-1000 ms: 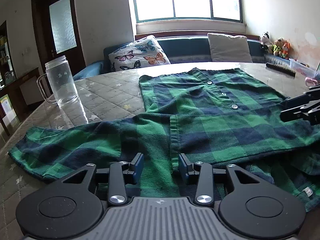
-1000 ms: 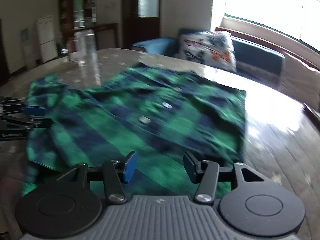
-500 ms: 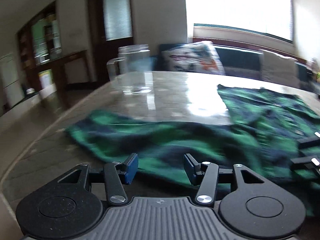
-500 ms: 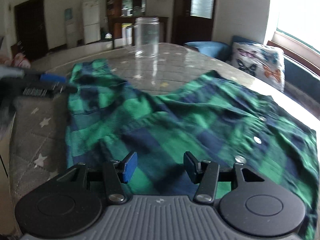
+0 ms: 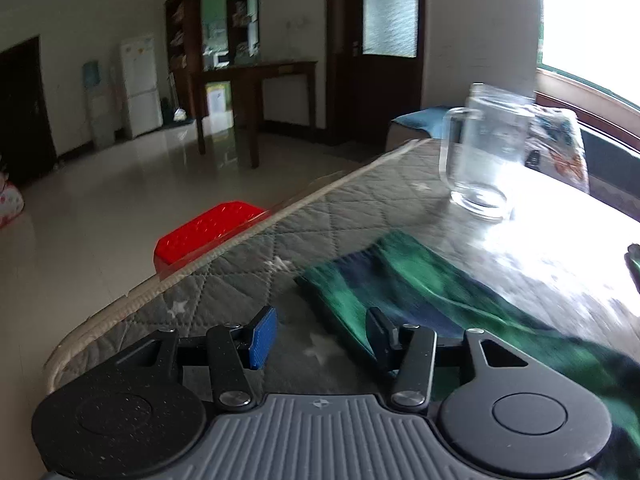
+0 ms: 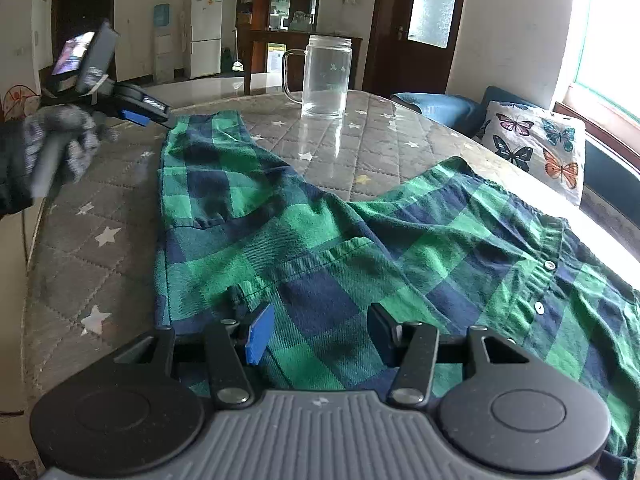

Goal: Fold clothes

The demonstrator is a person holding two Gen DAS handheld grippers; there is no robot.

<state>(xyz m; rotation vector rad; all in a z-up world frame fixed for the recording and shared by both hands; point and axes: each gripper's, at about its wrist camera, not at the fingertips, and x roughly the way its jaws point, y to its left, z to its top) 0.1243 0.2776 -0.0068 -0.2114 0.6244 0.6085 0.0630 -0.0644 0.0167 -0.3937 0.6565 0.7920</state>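
Left fingers (image 5: 378, 334) spread beside sleeve cuff (image 5: 360, 280); right fingers (image 6: 260, 330) spread over shirt (image 6: 360, 248).

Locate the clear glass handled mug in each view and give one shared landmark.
Left wrist view: clear glass handled mug upper right, on the table beyond the sleeve cuff.
Right wrist view: mug top centre, beyond the sleeve.
Shared landmark: green-and-navy plaid shirt.

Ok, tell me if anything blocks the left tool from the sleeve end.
Nothing visible does. The left tool is open at the sleeve end, with only bare table cover between; the glass mug stands well beyond.
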